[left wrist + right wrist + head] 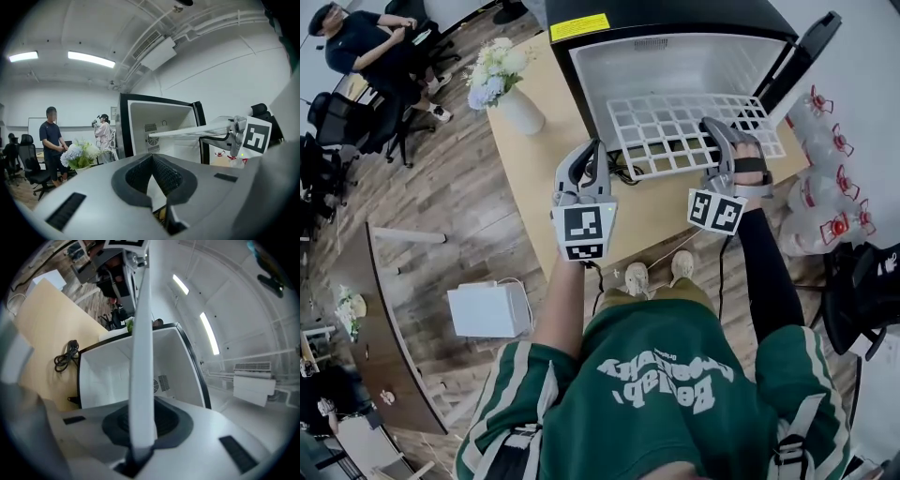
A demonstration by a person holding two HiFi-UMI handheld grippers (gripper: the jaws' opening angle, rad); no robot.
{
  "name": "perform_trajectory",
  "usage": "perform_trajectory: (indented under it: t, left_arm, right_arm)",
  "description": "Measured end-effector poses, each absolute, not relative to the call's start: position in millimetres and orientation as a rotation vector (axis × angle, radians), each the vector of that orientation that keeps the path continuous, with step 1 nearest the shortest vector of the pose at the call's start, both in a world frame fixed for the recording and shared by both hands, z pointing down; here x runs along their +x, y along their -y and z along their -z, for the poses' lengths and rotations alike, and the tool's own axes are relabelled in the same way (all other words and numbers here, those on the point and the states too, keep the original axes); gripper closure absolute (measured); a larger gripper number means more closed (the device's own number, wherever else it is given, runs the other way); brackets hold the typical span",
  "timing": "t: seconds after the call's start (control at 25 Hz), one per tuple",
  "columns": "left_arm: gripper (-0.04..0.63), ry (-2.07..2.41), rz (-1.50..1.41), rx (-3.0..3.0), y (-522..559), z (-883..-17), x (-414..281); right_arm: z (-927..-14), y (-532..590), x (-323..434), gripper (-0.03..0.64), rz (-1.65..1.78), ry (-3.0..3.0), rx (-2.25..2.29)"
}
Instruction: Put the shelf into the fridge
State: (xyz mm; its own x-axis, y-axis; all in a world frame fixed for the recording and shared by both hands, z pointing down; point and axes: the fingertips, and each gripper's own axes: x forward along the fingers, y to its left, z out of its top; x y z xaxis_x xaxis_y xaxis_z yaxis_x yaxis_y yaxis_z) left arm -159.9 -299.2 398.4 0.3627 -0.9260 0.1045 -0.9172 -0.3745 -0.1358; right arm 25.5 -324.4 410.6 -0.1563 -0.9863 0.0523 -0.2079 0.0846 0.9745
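ok so going across from the left: a white vase of pale blue and white flowers (517, 111) is parked at the left edge of the pale wooden desk (544, 192), well clear of the action. Next is the left gripper (587, 150), hovering over the desk just off the shelf's front left corner. In its own view the pads look pinched together with nothing in them, so I'd guess it's on standby to steady that corner. A coiled black cable (623, 171) lies on the desk right by that corner and could snag if the shelf dips. The white wire grid shelf (675, 127) is held roughly flat, its long axis running left to right across the mouth of the black mini fridge with the white inside (666, 61), back edge pointing into the opening, front edge toward the person. To me the back edge is about at the mouth and most of it hangs over the desk, so it's not seated yet. Flat makes sense, it has to slide in level. The right gripper (714, 131) is clamped on the shelf near its front right corner, seemingly turned so the jaws bite the wire from above and below. The fridge's black door (802, 52) stands open to the right, and clear bottles with red caps (825, 178) sit on the floor past the desk's right edge
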Motion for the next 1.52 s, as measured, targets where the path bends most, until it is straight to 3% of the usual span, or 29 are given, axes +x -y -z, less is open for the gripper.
perform_trajectory:
  t: [1.52]
  left_arm:
    - [0.595, -1.728, 0.244, -2.495, 290.6, -381.9, -189.0]
  right_arm:
    - [-420.8, 351.4, -8.0, 0.575, 1.216, 1.324, 1.113]
